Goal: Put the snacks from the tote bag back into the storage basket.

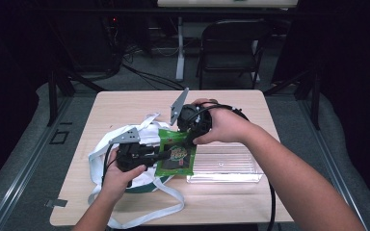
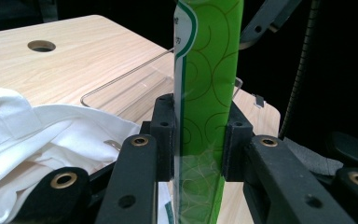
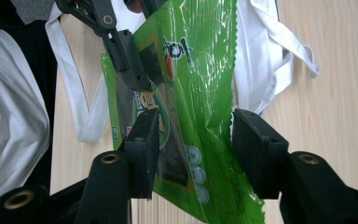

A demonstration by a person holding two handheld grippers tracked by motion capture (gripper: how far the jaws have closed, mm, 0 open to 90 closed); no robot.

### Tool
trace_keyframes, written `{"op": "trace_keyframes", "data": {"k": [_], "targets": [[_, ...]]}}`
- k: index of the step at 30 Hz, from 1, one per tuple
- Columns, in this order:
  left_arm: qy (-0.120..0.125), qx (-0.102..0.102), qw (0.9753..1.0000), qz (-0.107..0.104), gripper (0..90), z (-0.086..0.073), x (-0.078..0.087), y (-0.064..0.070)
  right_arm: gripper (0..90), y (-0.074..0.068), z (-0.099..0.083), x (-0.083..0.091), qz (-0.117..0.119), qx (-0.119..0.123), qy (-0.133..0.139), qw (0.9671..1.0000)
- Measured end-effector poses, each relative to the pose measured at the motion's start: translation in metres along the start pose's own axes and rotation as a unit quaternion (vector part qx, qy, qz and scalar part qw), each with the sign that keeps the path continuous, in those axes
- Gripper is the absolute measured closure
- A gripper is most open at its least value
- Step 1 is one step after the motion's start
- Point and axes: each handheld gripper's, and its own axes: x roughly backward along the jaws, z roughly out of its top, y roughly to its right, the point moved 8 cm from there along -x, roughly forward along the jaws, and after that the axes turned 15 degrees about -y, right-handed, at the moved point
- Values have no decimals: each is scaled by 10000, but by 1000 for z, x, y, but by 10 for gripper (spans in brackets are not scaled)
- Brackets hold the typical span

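Observation:
A green snack bag (image 1: pixel 177 159) is held just above the table, over the edge of a white cloth tote (image 1: pixel 106 149). My left gripper (image 1: pixel 166 155) comes in from the left and is shut on the bag's left side. In the left gripper view the bag (image 2: pixel 209 56) stands upright, pinched between the two pads of my left gripper (image 2: pixel 200 140). My right gripper (image 1: pixel 189 139) reaches down from behind. In the right gripper view my right gripper (image 3: pixel 196 149) is open, its jaws straddling the lower part of the bag (image 3: pixel 200 70) with slack on the right.
A clear plastic tray (image 1: pixel 226 166) lies on the wooden table (image 1: pixel 231 202) just right of the bag. The tote's straps (image 1: pixel 149 214) trail toward the front edge. A dark chair (image 1: pixel 231 48) stands behind the table.

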Motion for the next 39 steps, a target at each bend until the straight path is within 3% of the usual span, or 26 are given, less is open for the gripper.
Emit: {"op": "trace_keyframes", "data": {"k": [26, 39], "targets": [[-7, -257, 9997, -23, 721, 1, -3, 6, 688, -7, 0, -10, 553, 19, -172, 9983], [62, -162, 9998, -30, 683, 1, -4, 4, 747, -9, 0, -7, 628, 57, -166, 9979]]}}
